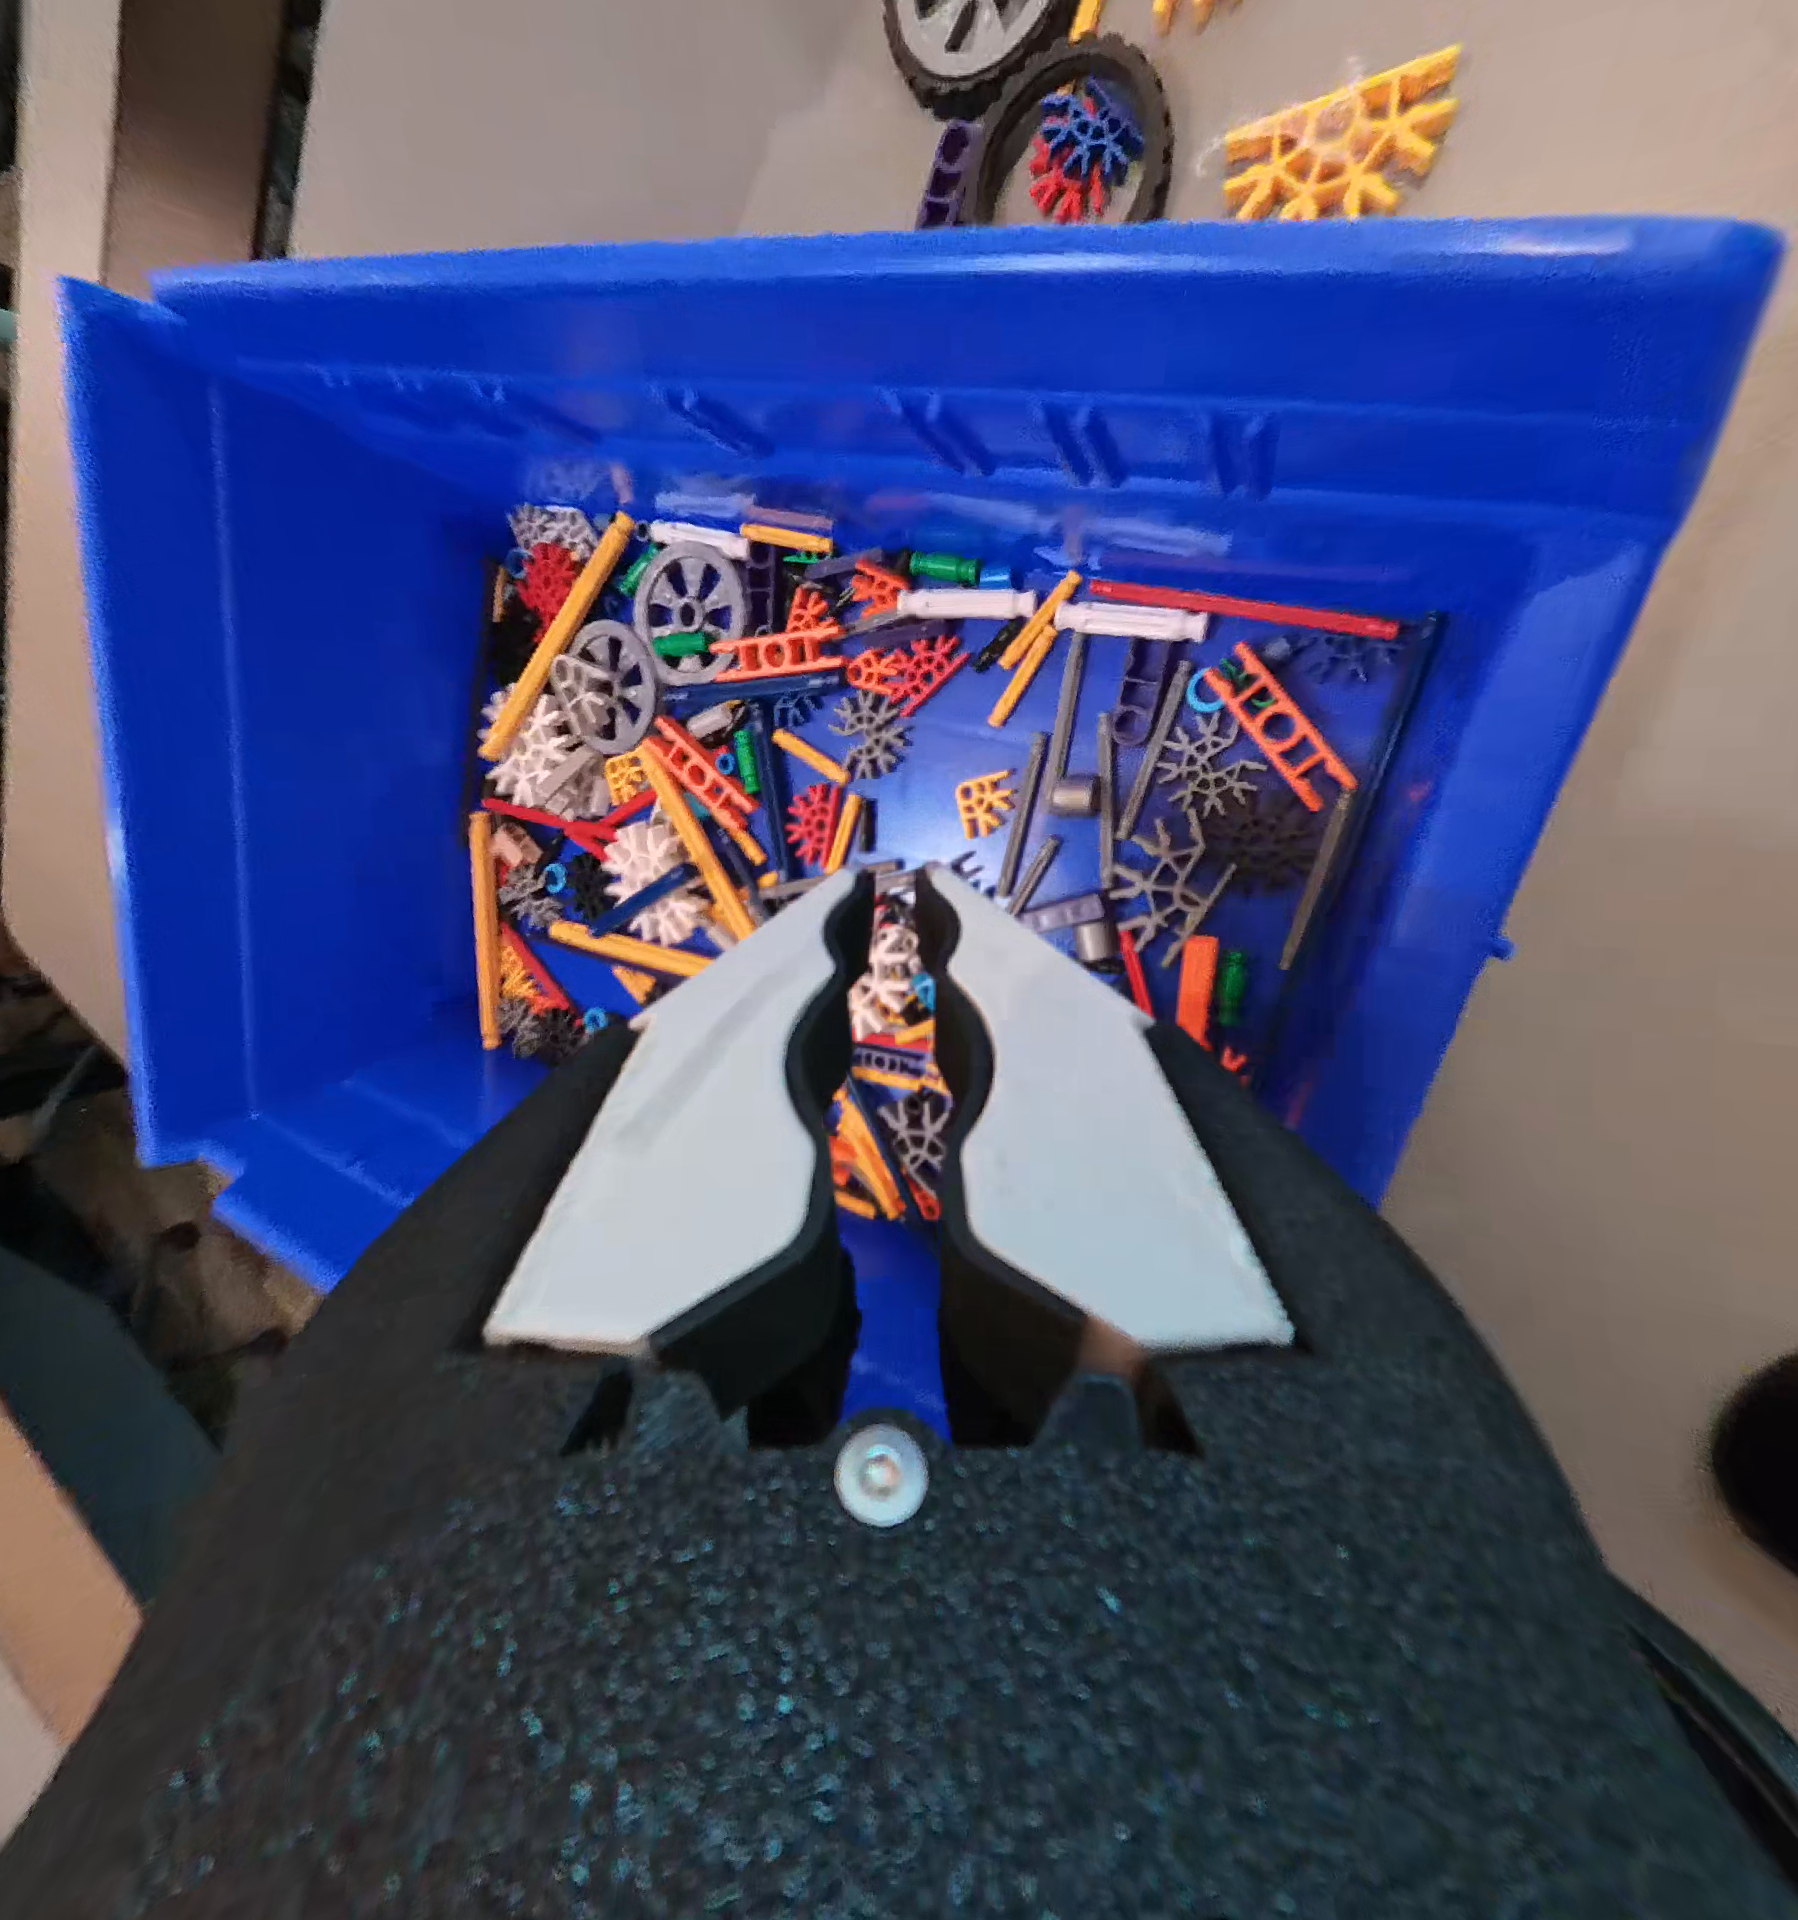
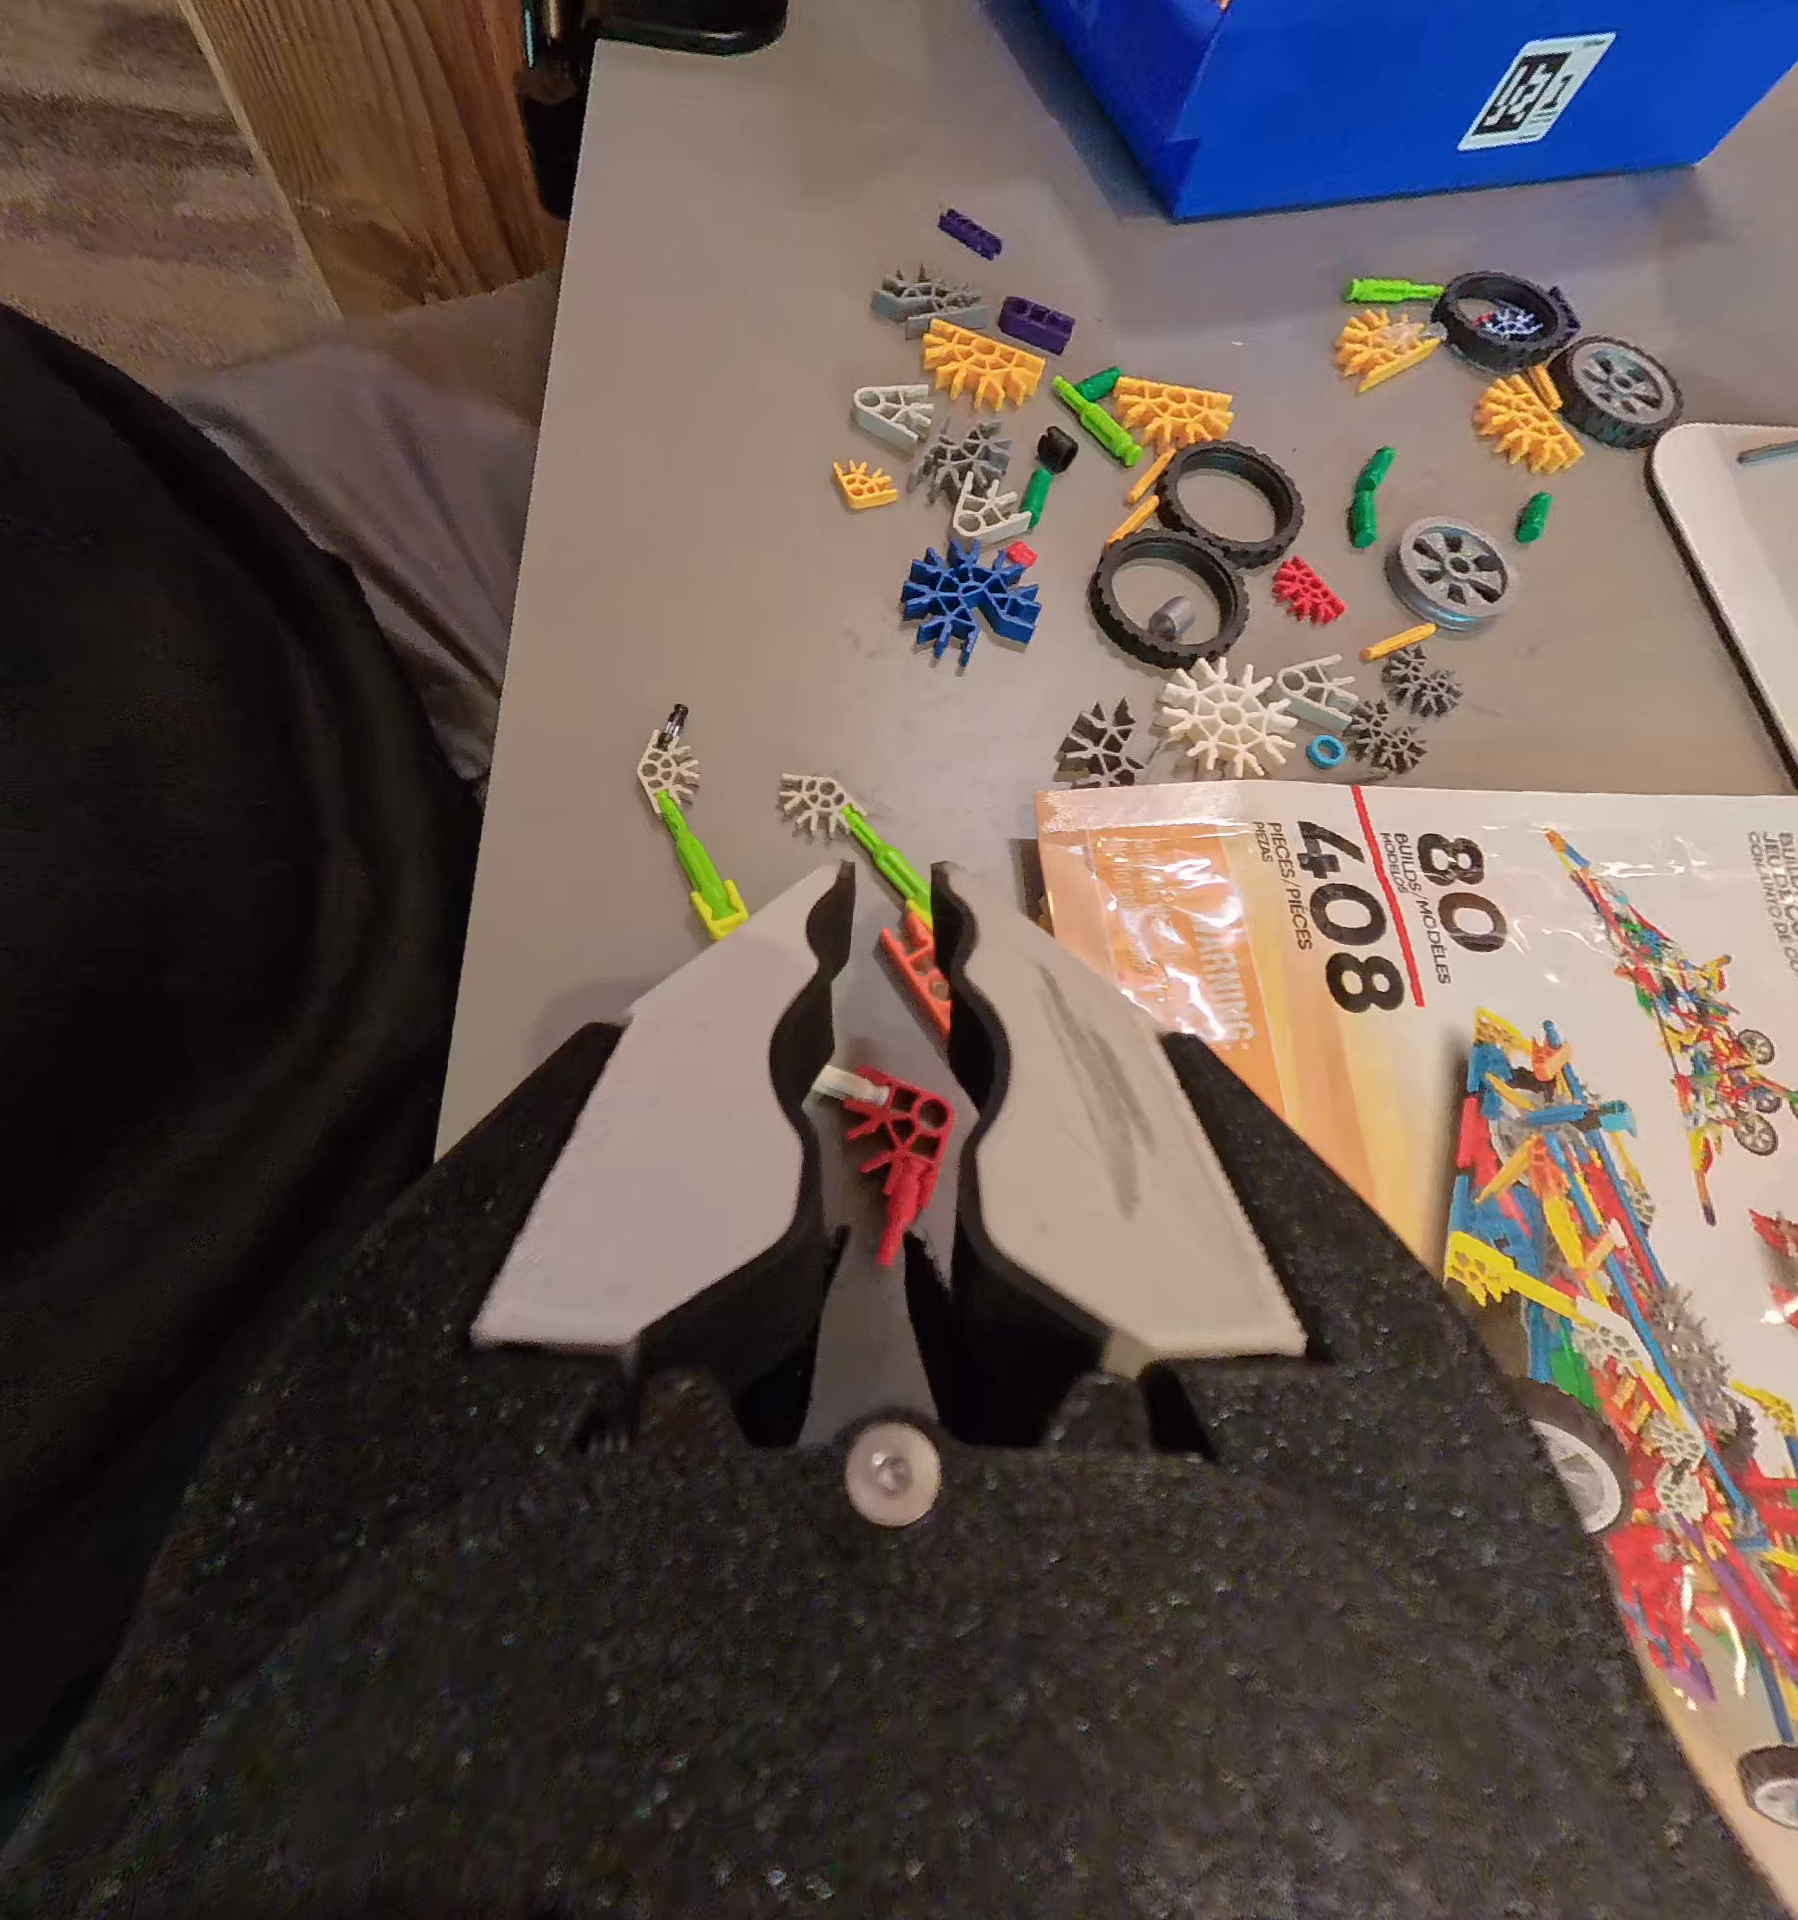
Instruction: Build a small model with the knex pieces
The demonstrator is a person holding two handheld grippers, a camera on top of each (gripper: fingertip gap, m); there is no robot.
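My left gripper (image 1: pixel 892 881) hovers over an open blue bin (image 1: pixel 874 260), fingers pointing down into it. Its jaws stand only a narrow gap apart with nothing between the tips. The bin floor holds a heap of construction-toy pieces: grey wheels (image 1: pixel 689 608), yellow rods, and orange, white and grey connectors. My right gripper (image 2: pixel 892 873) is low over the grey table (image 2: pixel 687 520) near its front edge, jaws slightly apart. A red connector (image 2: pixel 900 1127) shows in the gap between its fingers; I cannot tell whether they touch it. A green rod (image 2: pixel 887 854) and an orange piece (image 2: pixel 916 966) lie by the tips.
Loose pieces are scattered on the table: black tyres (image 2: pixel 1227 504), a blue connector (image 2: pixel 968 597) and yellow connectors. A printed booklet in a plastic bag (image 2: pixel 1497 1039) lies right of my right gripper. A white tray (image 2: pixel 1768 582) sits at the right edge, the blue bin (image 2: pixel 1342 125) behind.
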